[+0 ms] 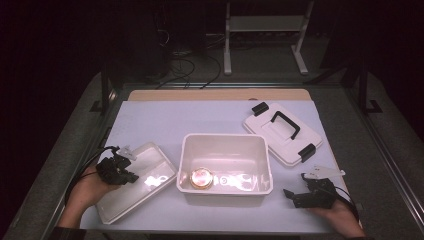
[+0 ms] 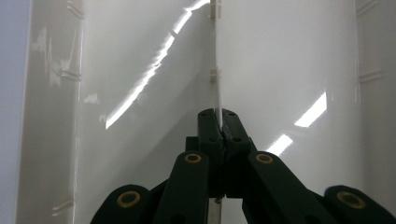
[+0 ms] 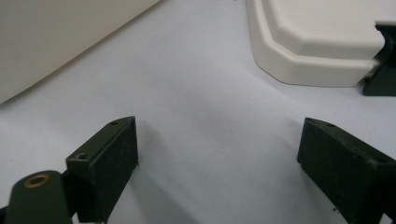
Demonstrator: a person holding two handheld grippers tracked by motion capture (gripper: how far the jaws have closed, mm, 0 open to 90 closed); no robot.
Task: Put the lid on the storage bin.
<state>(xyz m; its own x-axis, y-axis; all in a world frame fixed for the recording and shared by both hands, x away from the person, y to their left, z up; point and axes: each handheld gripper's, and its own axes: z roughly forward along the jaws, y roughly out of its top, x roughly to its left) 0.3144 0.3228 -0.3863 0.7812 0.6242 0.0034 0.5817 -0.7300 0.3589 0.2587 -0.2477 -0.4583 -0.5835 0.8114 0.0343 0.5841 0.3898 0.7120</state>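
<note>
A shallow white tray (image 1: 145, 182) lies at the table's front left. My left gripper (image 1: 129, 175) sits at its left edge. In the left gripper view the gripper (image 2: 219, 116) is shut on a thin upright edge of the tray (image 2: 217, 70), seen end-on between the pads. An open white box (image 1: 260, 150) stands in the middle, with a round gold-rimmed object (image 1: 201, 178) in its front left corner. My right gripper (image 1: 291, 198) rests on the table at the front right, pointing toward the box. Its jaws (image 3: 219, 154) stand open with only bare table between them.
The box's white lid (image 1: 272, 131) with a black handle and black latches lies at the back right; its corner (image 3: 317, 42) is ahead of the right gripper. The box wall (image 3: 56, 37) is at that view's upper left. A pale mat (image 1: 175, 120) covers the table.
</note>
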